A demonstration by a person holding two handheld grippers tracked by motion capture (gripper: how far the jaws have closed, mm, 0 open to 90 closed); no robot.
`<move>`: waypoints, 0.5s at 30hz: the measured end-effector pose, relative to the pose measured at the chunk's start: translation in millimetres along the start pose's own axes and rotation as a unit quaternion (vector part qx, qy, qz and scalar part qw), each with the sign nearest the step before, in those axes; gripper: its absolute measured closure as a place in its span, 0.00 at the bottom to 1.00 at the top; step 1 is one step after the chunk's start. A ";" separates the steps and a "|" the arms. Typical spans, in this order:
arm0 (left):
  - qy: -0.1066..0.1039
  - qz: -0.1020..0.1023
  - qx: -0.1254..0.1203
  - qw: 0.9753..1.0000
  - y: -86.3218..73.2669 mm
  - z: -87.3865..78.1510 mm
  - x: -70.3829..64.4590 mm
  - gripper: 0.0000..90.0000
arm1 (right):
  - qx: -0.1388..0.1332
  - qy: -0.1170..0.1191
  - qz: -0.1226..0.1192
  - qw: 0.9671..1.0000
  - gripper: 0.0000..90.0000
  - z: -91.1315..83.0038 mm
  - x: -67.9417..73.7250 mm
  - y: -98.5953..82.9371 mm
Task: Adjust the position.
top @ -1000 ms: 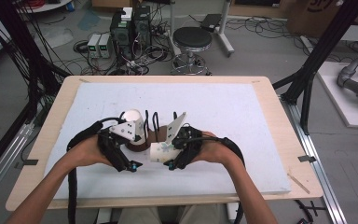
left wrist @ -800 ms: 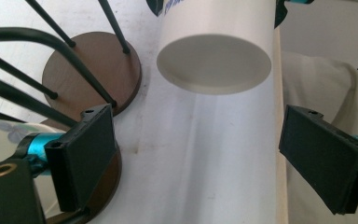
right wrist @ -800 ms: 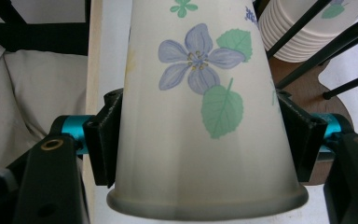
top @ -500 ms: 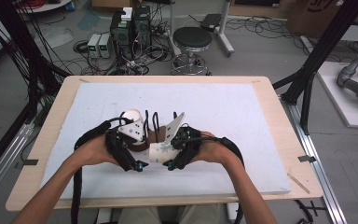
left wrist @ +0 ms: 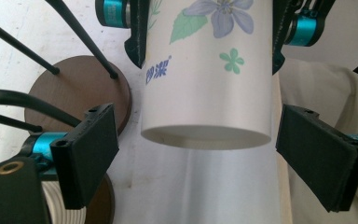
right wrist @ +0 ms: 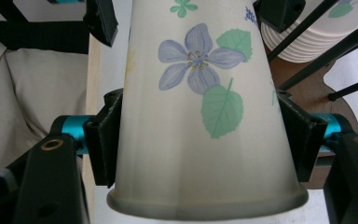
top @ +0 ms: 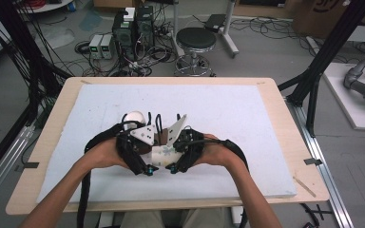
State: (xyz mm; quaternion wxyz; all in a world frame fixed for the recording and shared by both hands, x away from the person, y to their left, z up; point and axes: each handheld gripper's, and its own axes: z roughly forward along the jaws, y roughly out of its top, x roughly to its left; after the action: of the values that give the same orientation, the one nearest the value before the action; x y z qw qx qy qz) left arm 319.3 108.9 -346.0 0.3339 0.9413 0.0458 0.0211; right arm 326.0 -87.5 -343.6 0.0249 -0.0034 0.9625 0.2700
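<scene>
The cup [right wrist: 205,116] is white with lilac flowers and green leaves; the base [left wrist: 81,93] is brown.

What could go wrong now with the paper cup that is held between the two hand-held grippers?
1. The right hand-held gripper presses both sides of the thin paper cup near its rim, so the wall may dent or crease.
2. The left hand-held gripper stands open around the cup's base, touching nothing. One grip carries the cup; it may tilt or slip out.
3. The brown wooden stand lies close beside the cup, so a sideways move could knock it.
</scene>
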 end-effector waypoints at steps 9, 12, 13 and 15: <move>0.000 0.010 -0.002 1.000 1.7 3.2 0.5 0.20 | -0.002 0.001 -0.003 1.000 0.32 -0.2 -0.2 -0.3; -0.003 0.013 -0.002 1.000 2.3 4.1 0.2 0.24 | -0.001 0.002 -0.001 1.000 0.32 0.5 0.2 0.1; -0.006 0.018 -0.002 1.000 2.4 4.3 0.1 0.24 | -0.001 0.002 -0.001 1.000 0.32 0.5 0.2 0.1; -0.012 0.025 -0.004 1.000 2.6 4.6 -0.6 0.31 | 0.000 0.001 -0.002 1.000 0.32 0.9 0.1 0.5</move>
State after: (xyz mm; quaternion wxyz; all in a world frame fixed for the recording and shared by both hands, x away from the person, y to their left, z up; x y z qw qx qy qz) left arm 319.2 104.0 -347.9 0.3373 0.9410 0.0179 0.0188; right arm 325.9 -86.5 -344.1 0.0245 -0.0058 0.9626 0.2699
